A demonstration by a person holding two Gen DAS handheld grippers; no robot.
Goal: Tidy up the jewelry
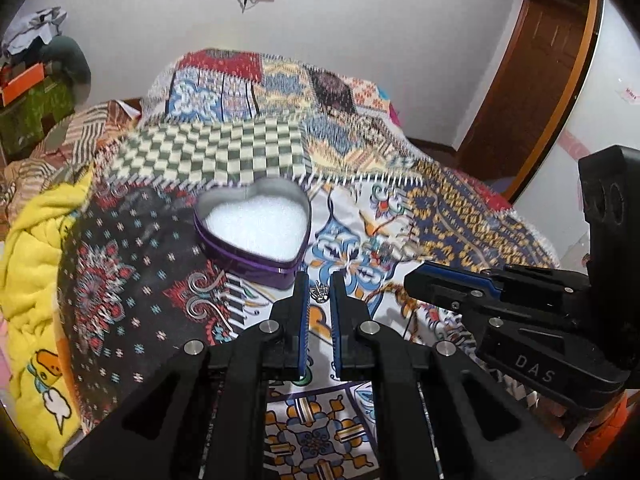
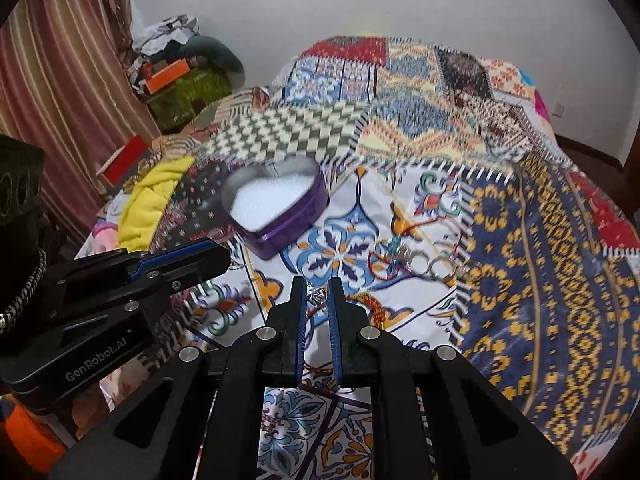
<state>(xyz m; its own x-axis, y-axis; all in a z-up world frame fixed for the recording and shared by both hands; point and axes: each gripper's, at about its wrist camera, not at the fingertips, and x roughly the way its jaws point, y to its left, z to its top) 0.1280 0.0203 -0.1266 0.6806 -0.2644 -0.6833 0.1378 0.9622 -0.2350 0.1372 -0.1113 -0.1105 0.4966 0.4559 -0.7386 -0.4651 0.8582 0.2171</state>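
A purple heart-shaped tin (image 1: 256, 256) with white padding stands open on the patchwork bedspread; it also shows in the right wrist view (image 2: 280, 236). My left gripper (image 1: 319, 292) is shut on a small silver jewelry piece (image 1: 319, 292), just in front of the tin. My right gripper (image 2: 317, 296) is shut on a small silver pendant (image 2: 317, 297) with a thin chain. Several rings, bangles and red threads (image 2: 424, 264) lie loose on the bedspread to the right of the tin. Each gripper shows in the other's view, the right gripper (image 1: 416, 280) and the left gripper (image 2: 224, 256).
The patchwork bedspread (image 2: 520, 240) covers the bed. A yellow blanket (image 1: 36, 264) lies at the left. Boxes and clothes (image 1: 32, 80) are piled at the far left by the wall. A wooden door (image 1: 540, 80) stands at the right.
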